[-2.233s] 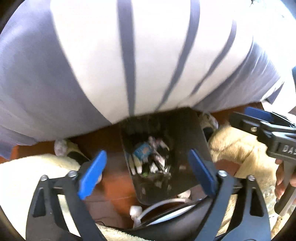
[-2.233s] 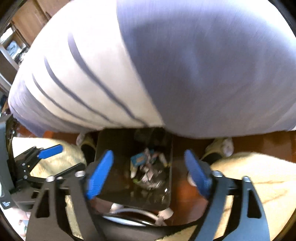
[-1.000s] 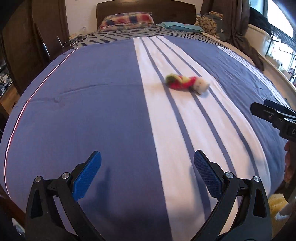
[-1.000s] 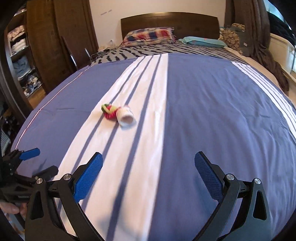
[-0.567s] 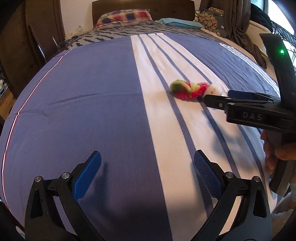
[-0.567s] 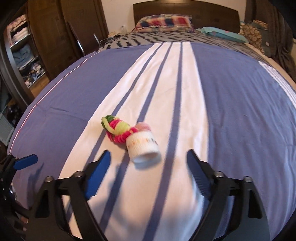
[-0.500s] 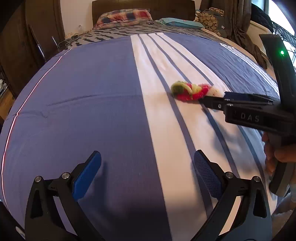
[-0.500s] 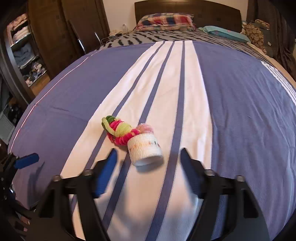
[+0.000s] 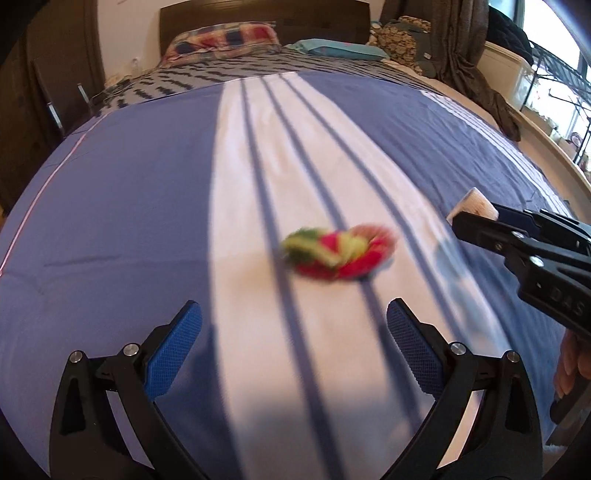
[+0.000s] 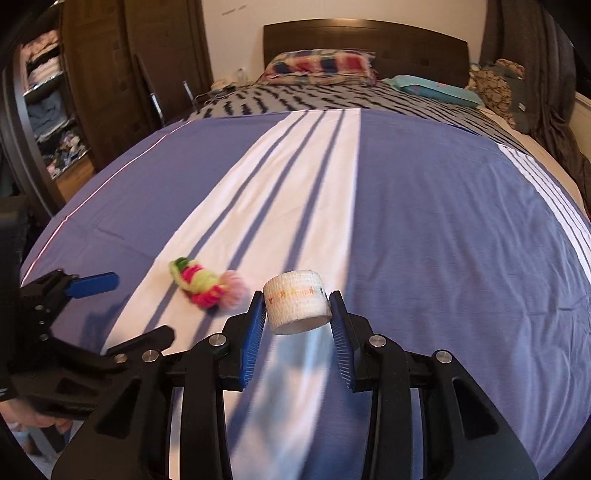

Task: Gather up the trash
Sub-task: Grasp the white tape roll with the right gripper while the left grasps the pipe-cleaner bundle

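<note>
A white roll of tape with an orange print [image 10: 297,302] sits between the blue pads of my right gripper [image 10: 297,310]. The jaws are closing and both pads touch the roll's sides, just over the striped bed cover [image 10: 443,221]. A red, green and pink yarn bundle [image 10: 207,284] lies on the white stripe to its left. In the left wrist view the bundle [image 9: 336,254] lies blurred ahead of my left gripper [image 9: 293,321], which is open with nothing between its fingers. The right gripper [image 9: 476,219] enters from the right with the roll [image 9: 476,206] at its tip.
Pillows [image 10: 321,62] and a dark headboard [image 10: 365,33] lie at the far end of the bed. A wooden wardrobe with shelves of clothes [image 10: 48,107] stands to the left. Dark clothing [image 9: 476,74] is heaped along the bed's right edge.
Both grippers have moved forward over the bed from the bin on the floor. The right jaws have narrowed around the white roll, which now stands apart from the yarn bundle.
</note>
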`<state>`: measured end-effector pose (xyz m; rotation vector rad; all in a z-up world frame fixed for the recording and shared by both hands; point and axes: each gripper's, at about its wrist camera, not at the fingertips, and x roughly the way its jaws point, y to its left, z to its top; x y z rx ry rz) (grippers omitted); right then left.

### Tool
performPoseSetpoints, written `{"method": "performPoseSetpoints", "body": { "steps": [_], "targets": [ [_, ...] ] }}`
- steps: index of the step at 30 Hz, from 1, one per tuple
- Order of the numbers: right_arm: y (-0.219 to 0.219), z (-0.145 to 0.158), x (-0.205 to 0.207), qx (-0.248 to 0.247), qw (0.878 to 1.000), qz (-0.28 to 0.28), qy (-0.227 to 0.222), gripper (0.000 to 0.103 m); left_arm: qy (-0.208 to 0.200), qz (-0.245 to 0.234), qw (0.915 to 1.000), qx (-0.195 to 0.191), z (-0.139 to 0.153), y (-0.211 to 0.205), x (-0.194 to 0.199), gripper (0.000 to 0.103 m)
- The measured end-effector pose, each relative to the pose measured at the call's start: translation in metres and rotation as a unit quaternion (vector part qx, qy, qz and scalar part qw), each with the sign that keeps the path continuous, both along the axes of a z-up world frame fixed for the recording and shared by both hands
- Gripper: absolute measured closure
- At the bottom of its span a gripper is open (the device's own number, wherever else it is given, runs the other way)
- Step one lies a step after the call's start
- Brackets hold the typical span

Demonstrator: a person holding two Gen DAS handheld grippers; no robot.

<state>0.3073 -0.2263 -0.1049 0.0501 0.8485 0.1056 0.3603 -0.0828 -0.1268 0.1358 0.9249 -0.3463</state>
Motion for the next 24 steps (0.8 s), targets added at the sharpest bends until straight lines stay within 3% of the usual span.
{"method": "performPoseSetpoints", "body": {
  "steps": [9, 10, 12, 13, 19, 24],
  "targets": [
    [-0.029, -0.001, -0.001, 0.009, 1.0, -0.017, -0.009, 0.067, 0.005, -0.011, 0.9999, -0.008, -0.012, -0.036, 0.032, 0.009],
    [-0.031, -0.001, -0.001, 0.008, 1.0, -0.018, -0.008, 0.067, 0.005, -0.01, 0.9999, -0.008, -0.012, -0.037, 0.034, 0.011],
    [-0.033, -0.002, -0.002, 0.009, 1.0, -0.02, -0.008, 0.067, 0.009, -0.01, 0.9999, -0.007, -0.016, -0.04, 0.036, 0.03],
    [-0.034, -0.003, -0.002, 0.01, 1.0, -0.02, -0.008, 0.067, 0.008, -0.01, 0.9999, -0.006, -0.016, -0.04, 0.035, 0.031],
    [-0.032, 0.006, -0.018, 0.013, 1.0, -0.018, -0.012, 0.067, -0.002, -0.012, 0.9999, 0.0, -0.007, -0.033, 0.015, 0.032],
    [-0.026, 0.024, -0.045, 0.009, 0.999, -0.019, -0.027, 0.067, -0.021, -0.017, 0.9996, 0.004, 0.014, -0.02, -0.027, 0.032]
  ]
}}
